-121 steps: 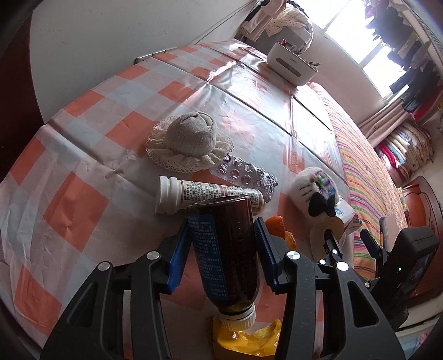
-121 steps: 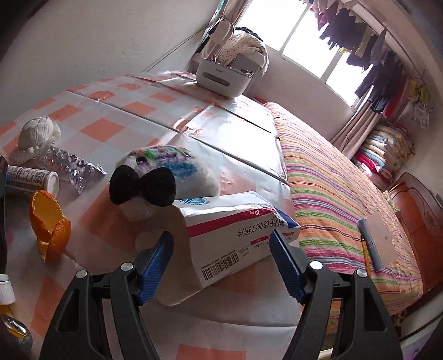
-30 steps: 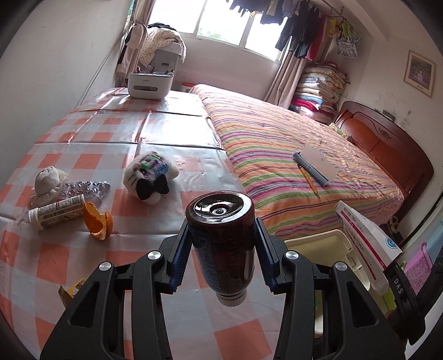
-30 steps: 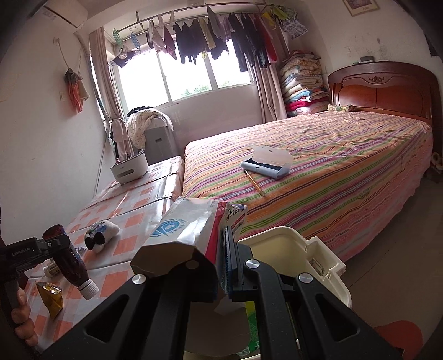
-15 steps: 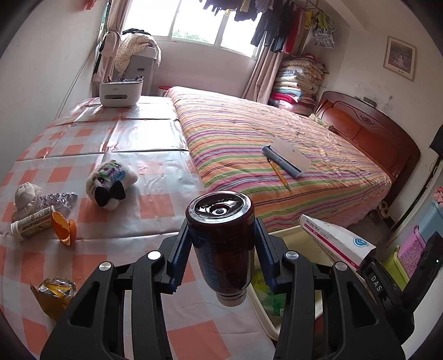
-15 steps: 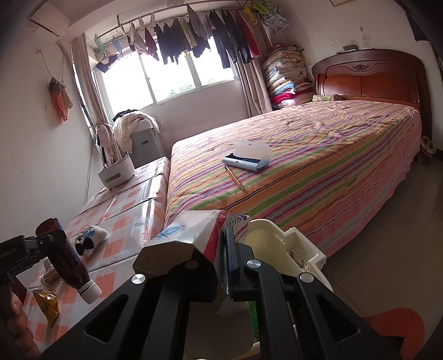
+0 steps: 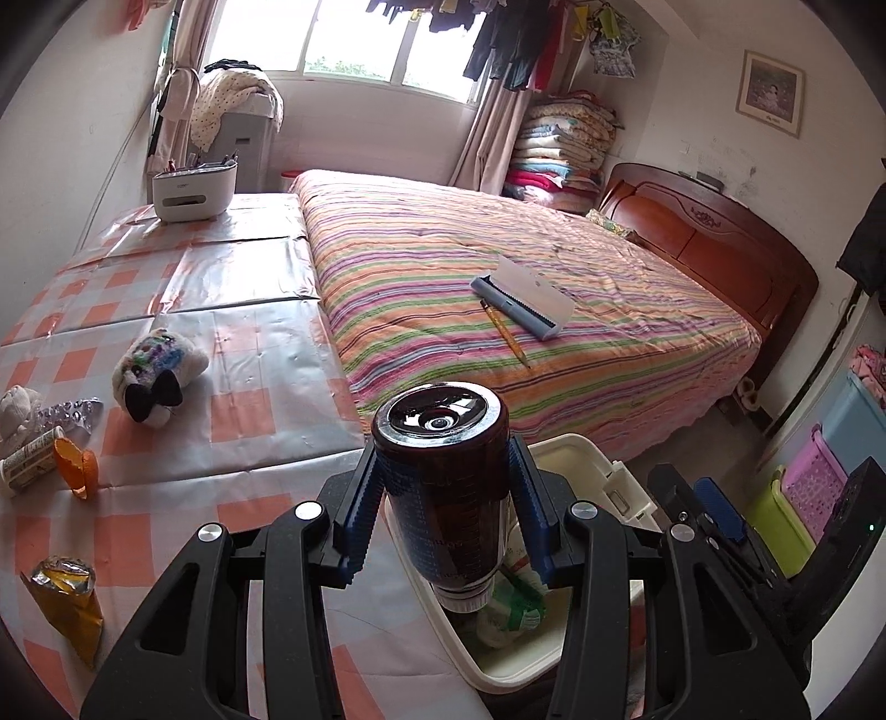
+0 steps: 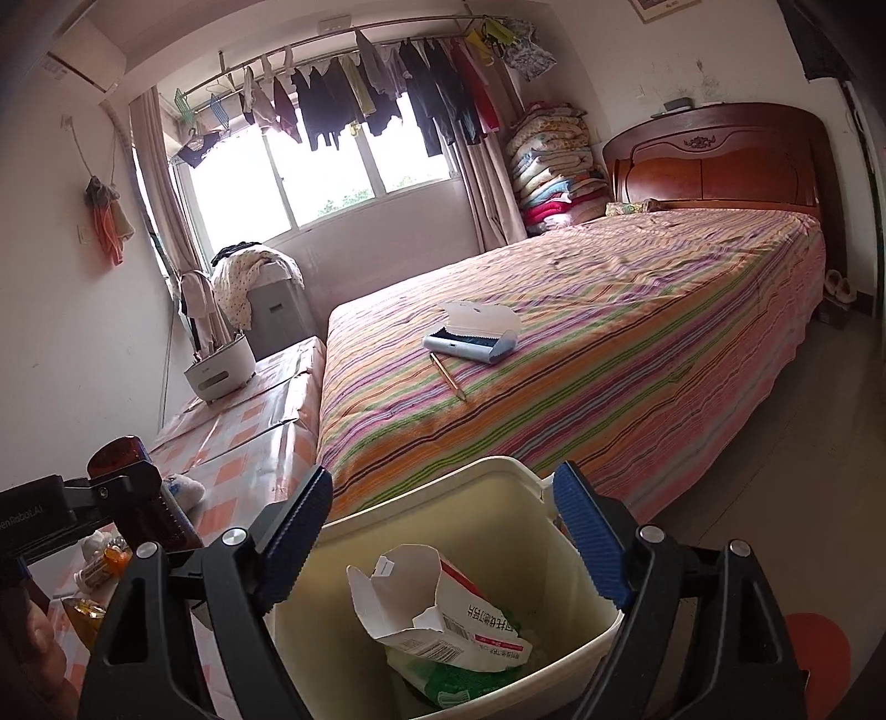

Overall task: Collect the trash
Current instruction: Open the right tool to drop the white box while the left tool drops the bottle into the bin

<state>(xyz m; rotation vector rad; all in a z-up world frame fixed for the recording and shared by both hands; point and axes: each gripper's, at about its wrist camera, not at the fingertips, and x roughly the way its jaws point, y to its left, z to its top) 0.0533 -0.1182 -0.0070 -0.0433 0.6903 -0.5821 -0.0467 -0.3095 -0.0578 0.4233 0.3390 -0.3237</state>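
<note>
We have the brown bottle (image 7: 443, 493) clamped between the blue pads of our left gripper (image 7: 443, 512), jaws about half apart and pressing on its sides, cap pointing down over the near edge of the cream bin (image 8: 554, 531). The bin stands on the floor against the end of the checked tablecloth (image 7: 243, 354), just beside the corner of the bed (image 7: 554, 288). Inside it lies the white and red paper box (image 8: 443, 609), torn open at one end, on top of green-printed wrappers (image 8: 443, 678). Our right gripper (image 8: 443, 543) hangs over the bin with its jaws opening wide and nothing pressed between them; the box sits below, free of the pads.

On the orange and white checked cloth we see a yellow snack wrapper (image 7: 69, 603) near the front, an orange peel (image 7: 75, 462) touching a white tube (image 7: 27, 462), a foil blister strip (image 7: 69, 412), a small knitted hat (image 7: 16, 404) and a plush toy with a black bow (image 7: 155, 371). A white organiser (image 7: 194, 188) stands at the far end by the wall.

The striped bedspread carries a blue case (image 7: 523, 296) with a pencil (image 7: 504, 332) beside it. Beyond are a wooden headboard (image 7: 714, 243), stacked quilts (image 7: 565, 149), a bright window (image 7: 360, 39) with clothes hung on a rail (image 8: 387, 94), and coloured baskets (image 7: 803, 493) on the floor at the right
</note>
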